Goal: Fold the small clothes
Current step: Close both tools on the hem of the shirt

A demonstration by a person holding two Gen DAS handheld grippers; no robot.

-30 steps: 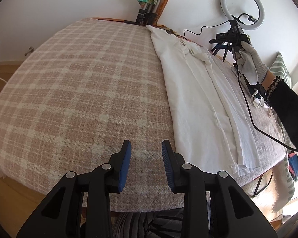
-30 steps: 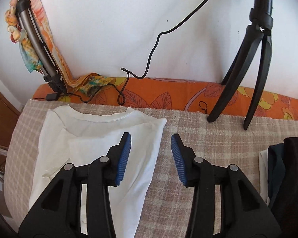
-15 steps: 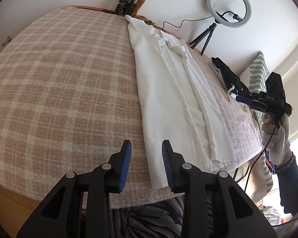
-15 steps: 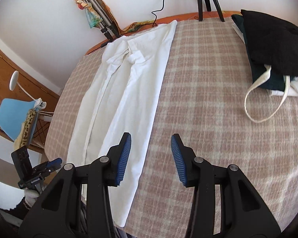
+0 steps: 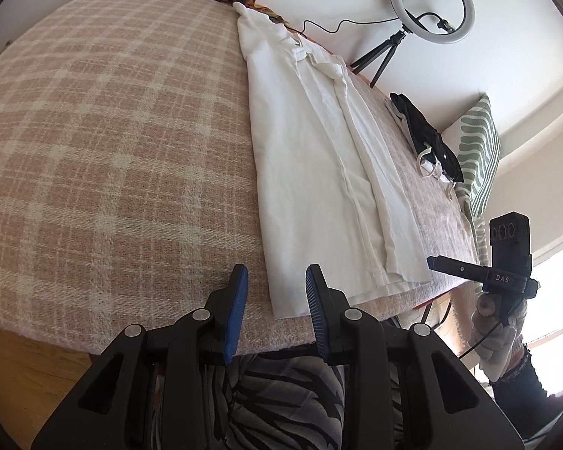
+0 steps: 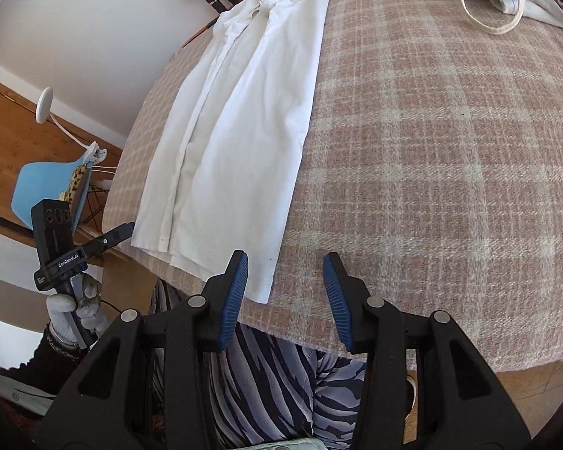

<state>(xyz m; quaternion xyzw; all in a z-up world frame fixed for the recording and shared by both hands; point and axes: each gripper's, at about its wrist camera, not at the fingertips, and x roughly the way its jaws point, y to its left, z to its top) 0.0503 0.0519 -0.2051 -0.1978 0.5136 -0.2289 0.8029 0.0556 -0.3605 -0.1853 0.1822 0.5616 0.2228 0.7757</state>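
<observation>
**Both grippers poised at the shirt's near hem**

A white shirt (image 5: 319, 157) lies flat on the checked blanket (image 5: 112, 142), already narrowed into a long strip with its sides laid inward. Its long axis runs straight away from the person, collar at the far end, hem at the near edge of the blanket.

The left gripper (image 5: 276, 300) hangs over the near edge with its jaws apart and nothing between them; the hem's left corner lies just ahead, between the two fingers and slightly toward the right one. The right gripper (image 6: 285, 292) is likewise spread and empty, and the hem's right corner lies just ahead of its left finger, so this gripper sits a little to the right of the shirt. Both point forward along the shirt's length, roughly level. Whether either finger touches the cloth is hard to tell from these angles; probably not.

Each gripper looks about equally near its own corner, which suits pinching the hem and carrying it toward the collar.
</observation>
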